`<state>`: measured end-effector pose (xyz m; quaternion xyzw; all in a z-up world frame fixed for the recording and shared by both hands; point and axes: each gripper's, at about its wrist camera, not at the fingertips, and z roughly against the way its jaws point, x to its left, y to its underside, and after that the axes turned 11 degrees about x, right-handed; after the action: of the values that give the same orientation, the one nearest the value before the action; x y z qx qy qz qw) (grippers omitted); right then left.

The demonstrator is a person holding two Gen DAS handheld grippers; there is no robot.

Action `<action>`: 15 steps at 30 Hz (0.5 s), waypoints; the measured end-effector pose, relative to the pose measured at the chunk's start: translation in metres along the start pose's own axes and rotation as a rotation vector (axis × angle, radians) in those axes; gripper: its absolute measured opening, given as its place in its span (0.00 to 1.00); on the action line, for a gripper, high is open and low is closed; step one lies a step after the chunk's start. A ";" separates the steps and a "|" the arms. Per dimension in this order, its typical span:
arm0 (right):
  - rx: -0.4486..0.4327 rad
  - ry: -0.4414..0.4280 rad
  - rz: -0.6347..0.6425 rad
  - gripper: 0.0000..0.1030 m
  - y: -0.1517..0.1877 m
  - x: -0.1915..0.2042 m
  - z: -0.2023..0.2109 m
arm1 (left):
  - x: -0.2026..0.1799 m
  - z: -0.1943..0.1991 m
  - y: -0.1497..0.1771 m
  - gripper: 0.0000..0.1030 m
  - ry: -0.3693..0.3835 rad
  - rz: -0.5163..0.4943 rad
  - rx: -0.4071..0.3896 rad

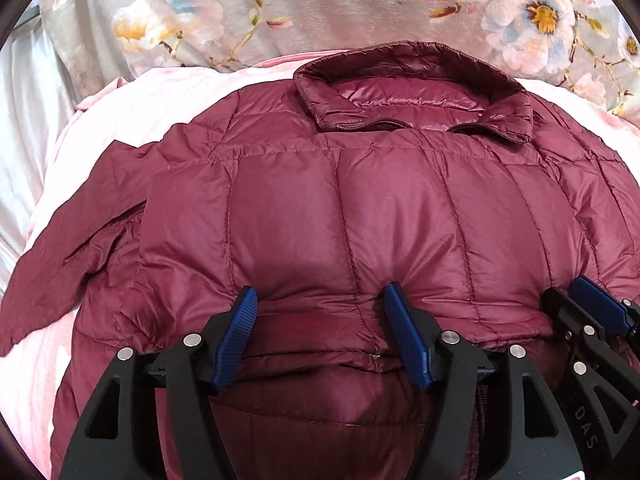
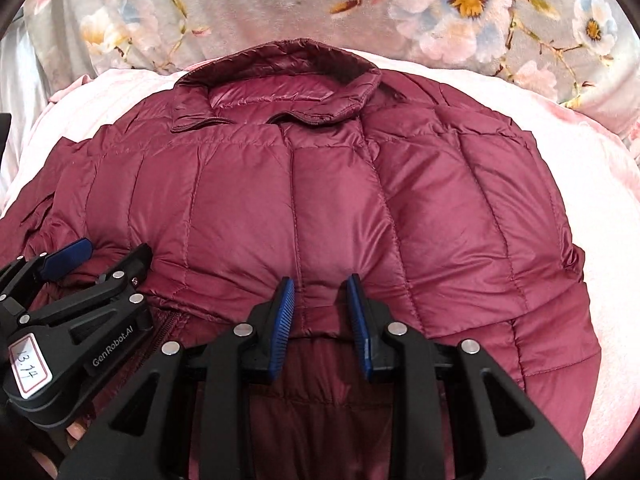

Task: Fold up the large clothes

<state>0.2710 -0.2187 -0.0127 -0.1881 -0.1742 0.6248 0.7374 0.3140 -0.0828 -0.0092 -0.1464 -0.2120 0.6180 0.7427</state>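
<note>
A maroon quilted down jacket (image 1: pixel 320 208) lies on a pink blanket, collar (image 1: pixel 408 92) at the far side. Its lower part is folded up over the body, with the folded edge right at my fingers. My left gripper (image 1: pixel 320 300) is open, its blue pads pressed into the puffy fold edge, gripping nothing. My right gripper (image 2: pixel 320 284) is partly open, a ridge of jacket (image 2: pixel 360 184) fabric between its pads without being pinched. Each gripper shows in the other's view: the right one in the left wrist view (image 1: pixel 588 308), the left one in the right wrist view (image 2: pixel 80 264). A sleeve (image 1: pixel 60 248) sticks out left.
The pink blanket (image 1: pixel 132 112) covers the bed under the jacket. A grey floral quilt (image 2: pixel 280 8) lies bunched behind the collar. White sheet (image 1: pixel 24 128) shows at the far left. A hand (image 2: pixel 52 448) holds the left gripper's body at the lower left of the right wrist view.
</note>
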 end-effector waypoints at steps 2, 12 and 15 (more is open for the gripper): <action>0.000 0.000 -0.001 0.25 0.000 0.000 0.000 | 0.000 0.000 0.000 0.63 -0.004 0.000 0.000; 0.003 -0.006 -0.007 0.26 0.000 -0.001 0.000 | 0.001 -0.001 -0.001 0.70 -0.018 0.011 0.003; 0.022 -0.001 -0.018 0.26 0.000 -0.001 0.001 | 0.005 -0.001 -0.001 0.75 0.001 0.025 0.004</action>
<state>0.2705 -0.2198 -0.0123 -0.1783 -0.1693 0.6202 0.7449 0.3155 -0.0780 -0.0088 -0.1477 -0.2084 0.6276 0.7354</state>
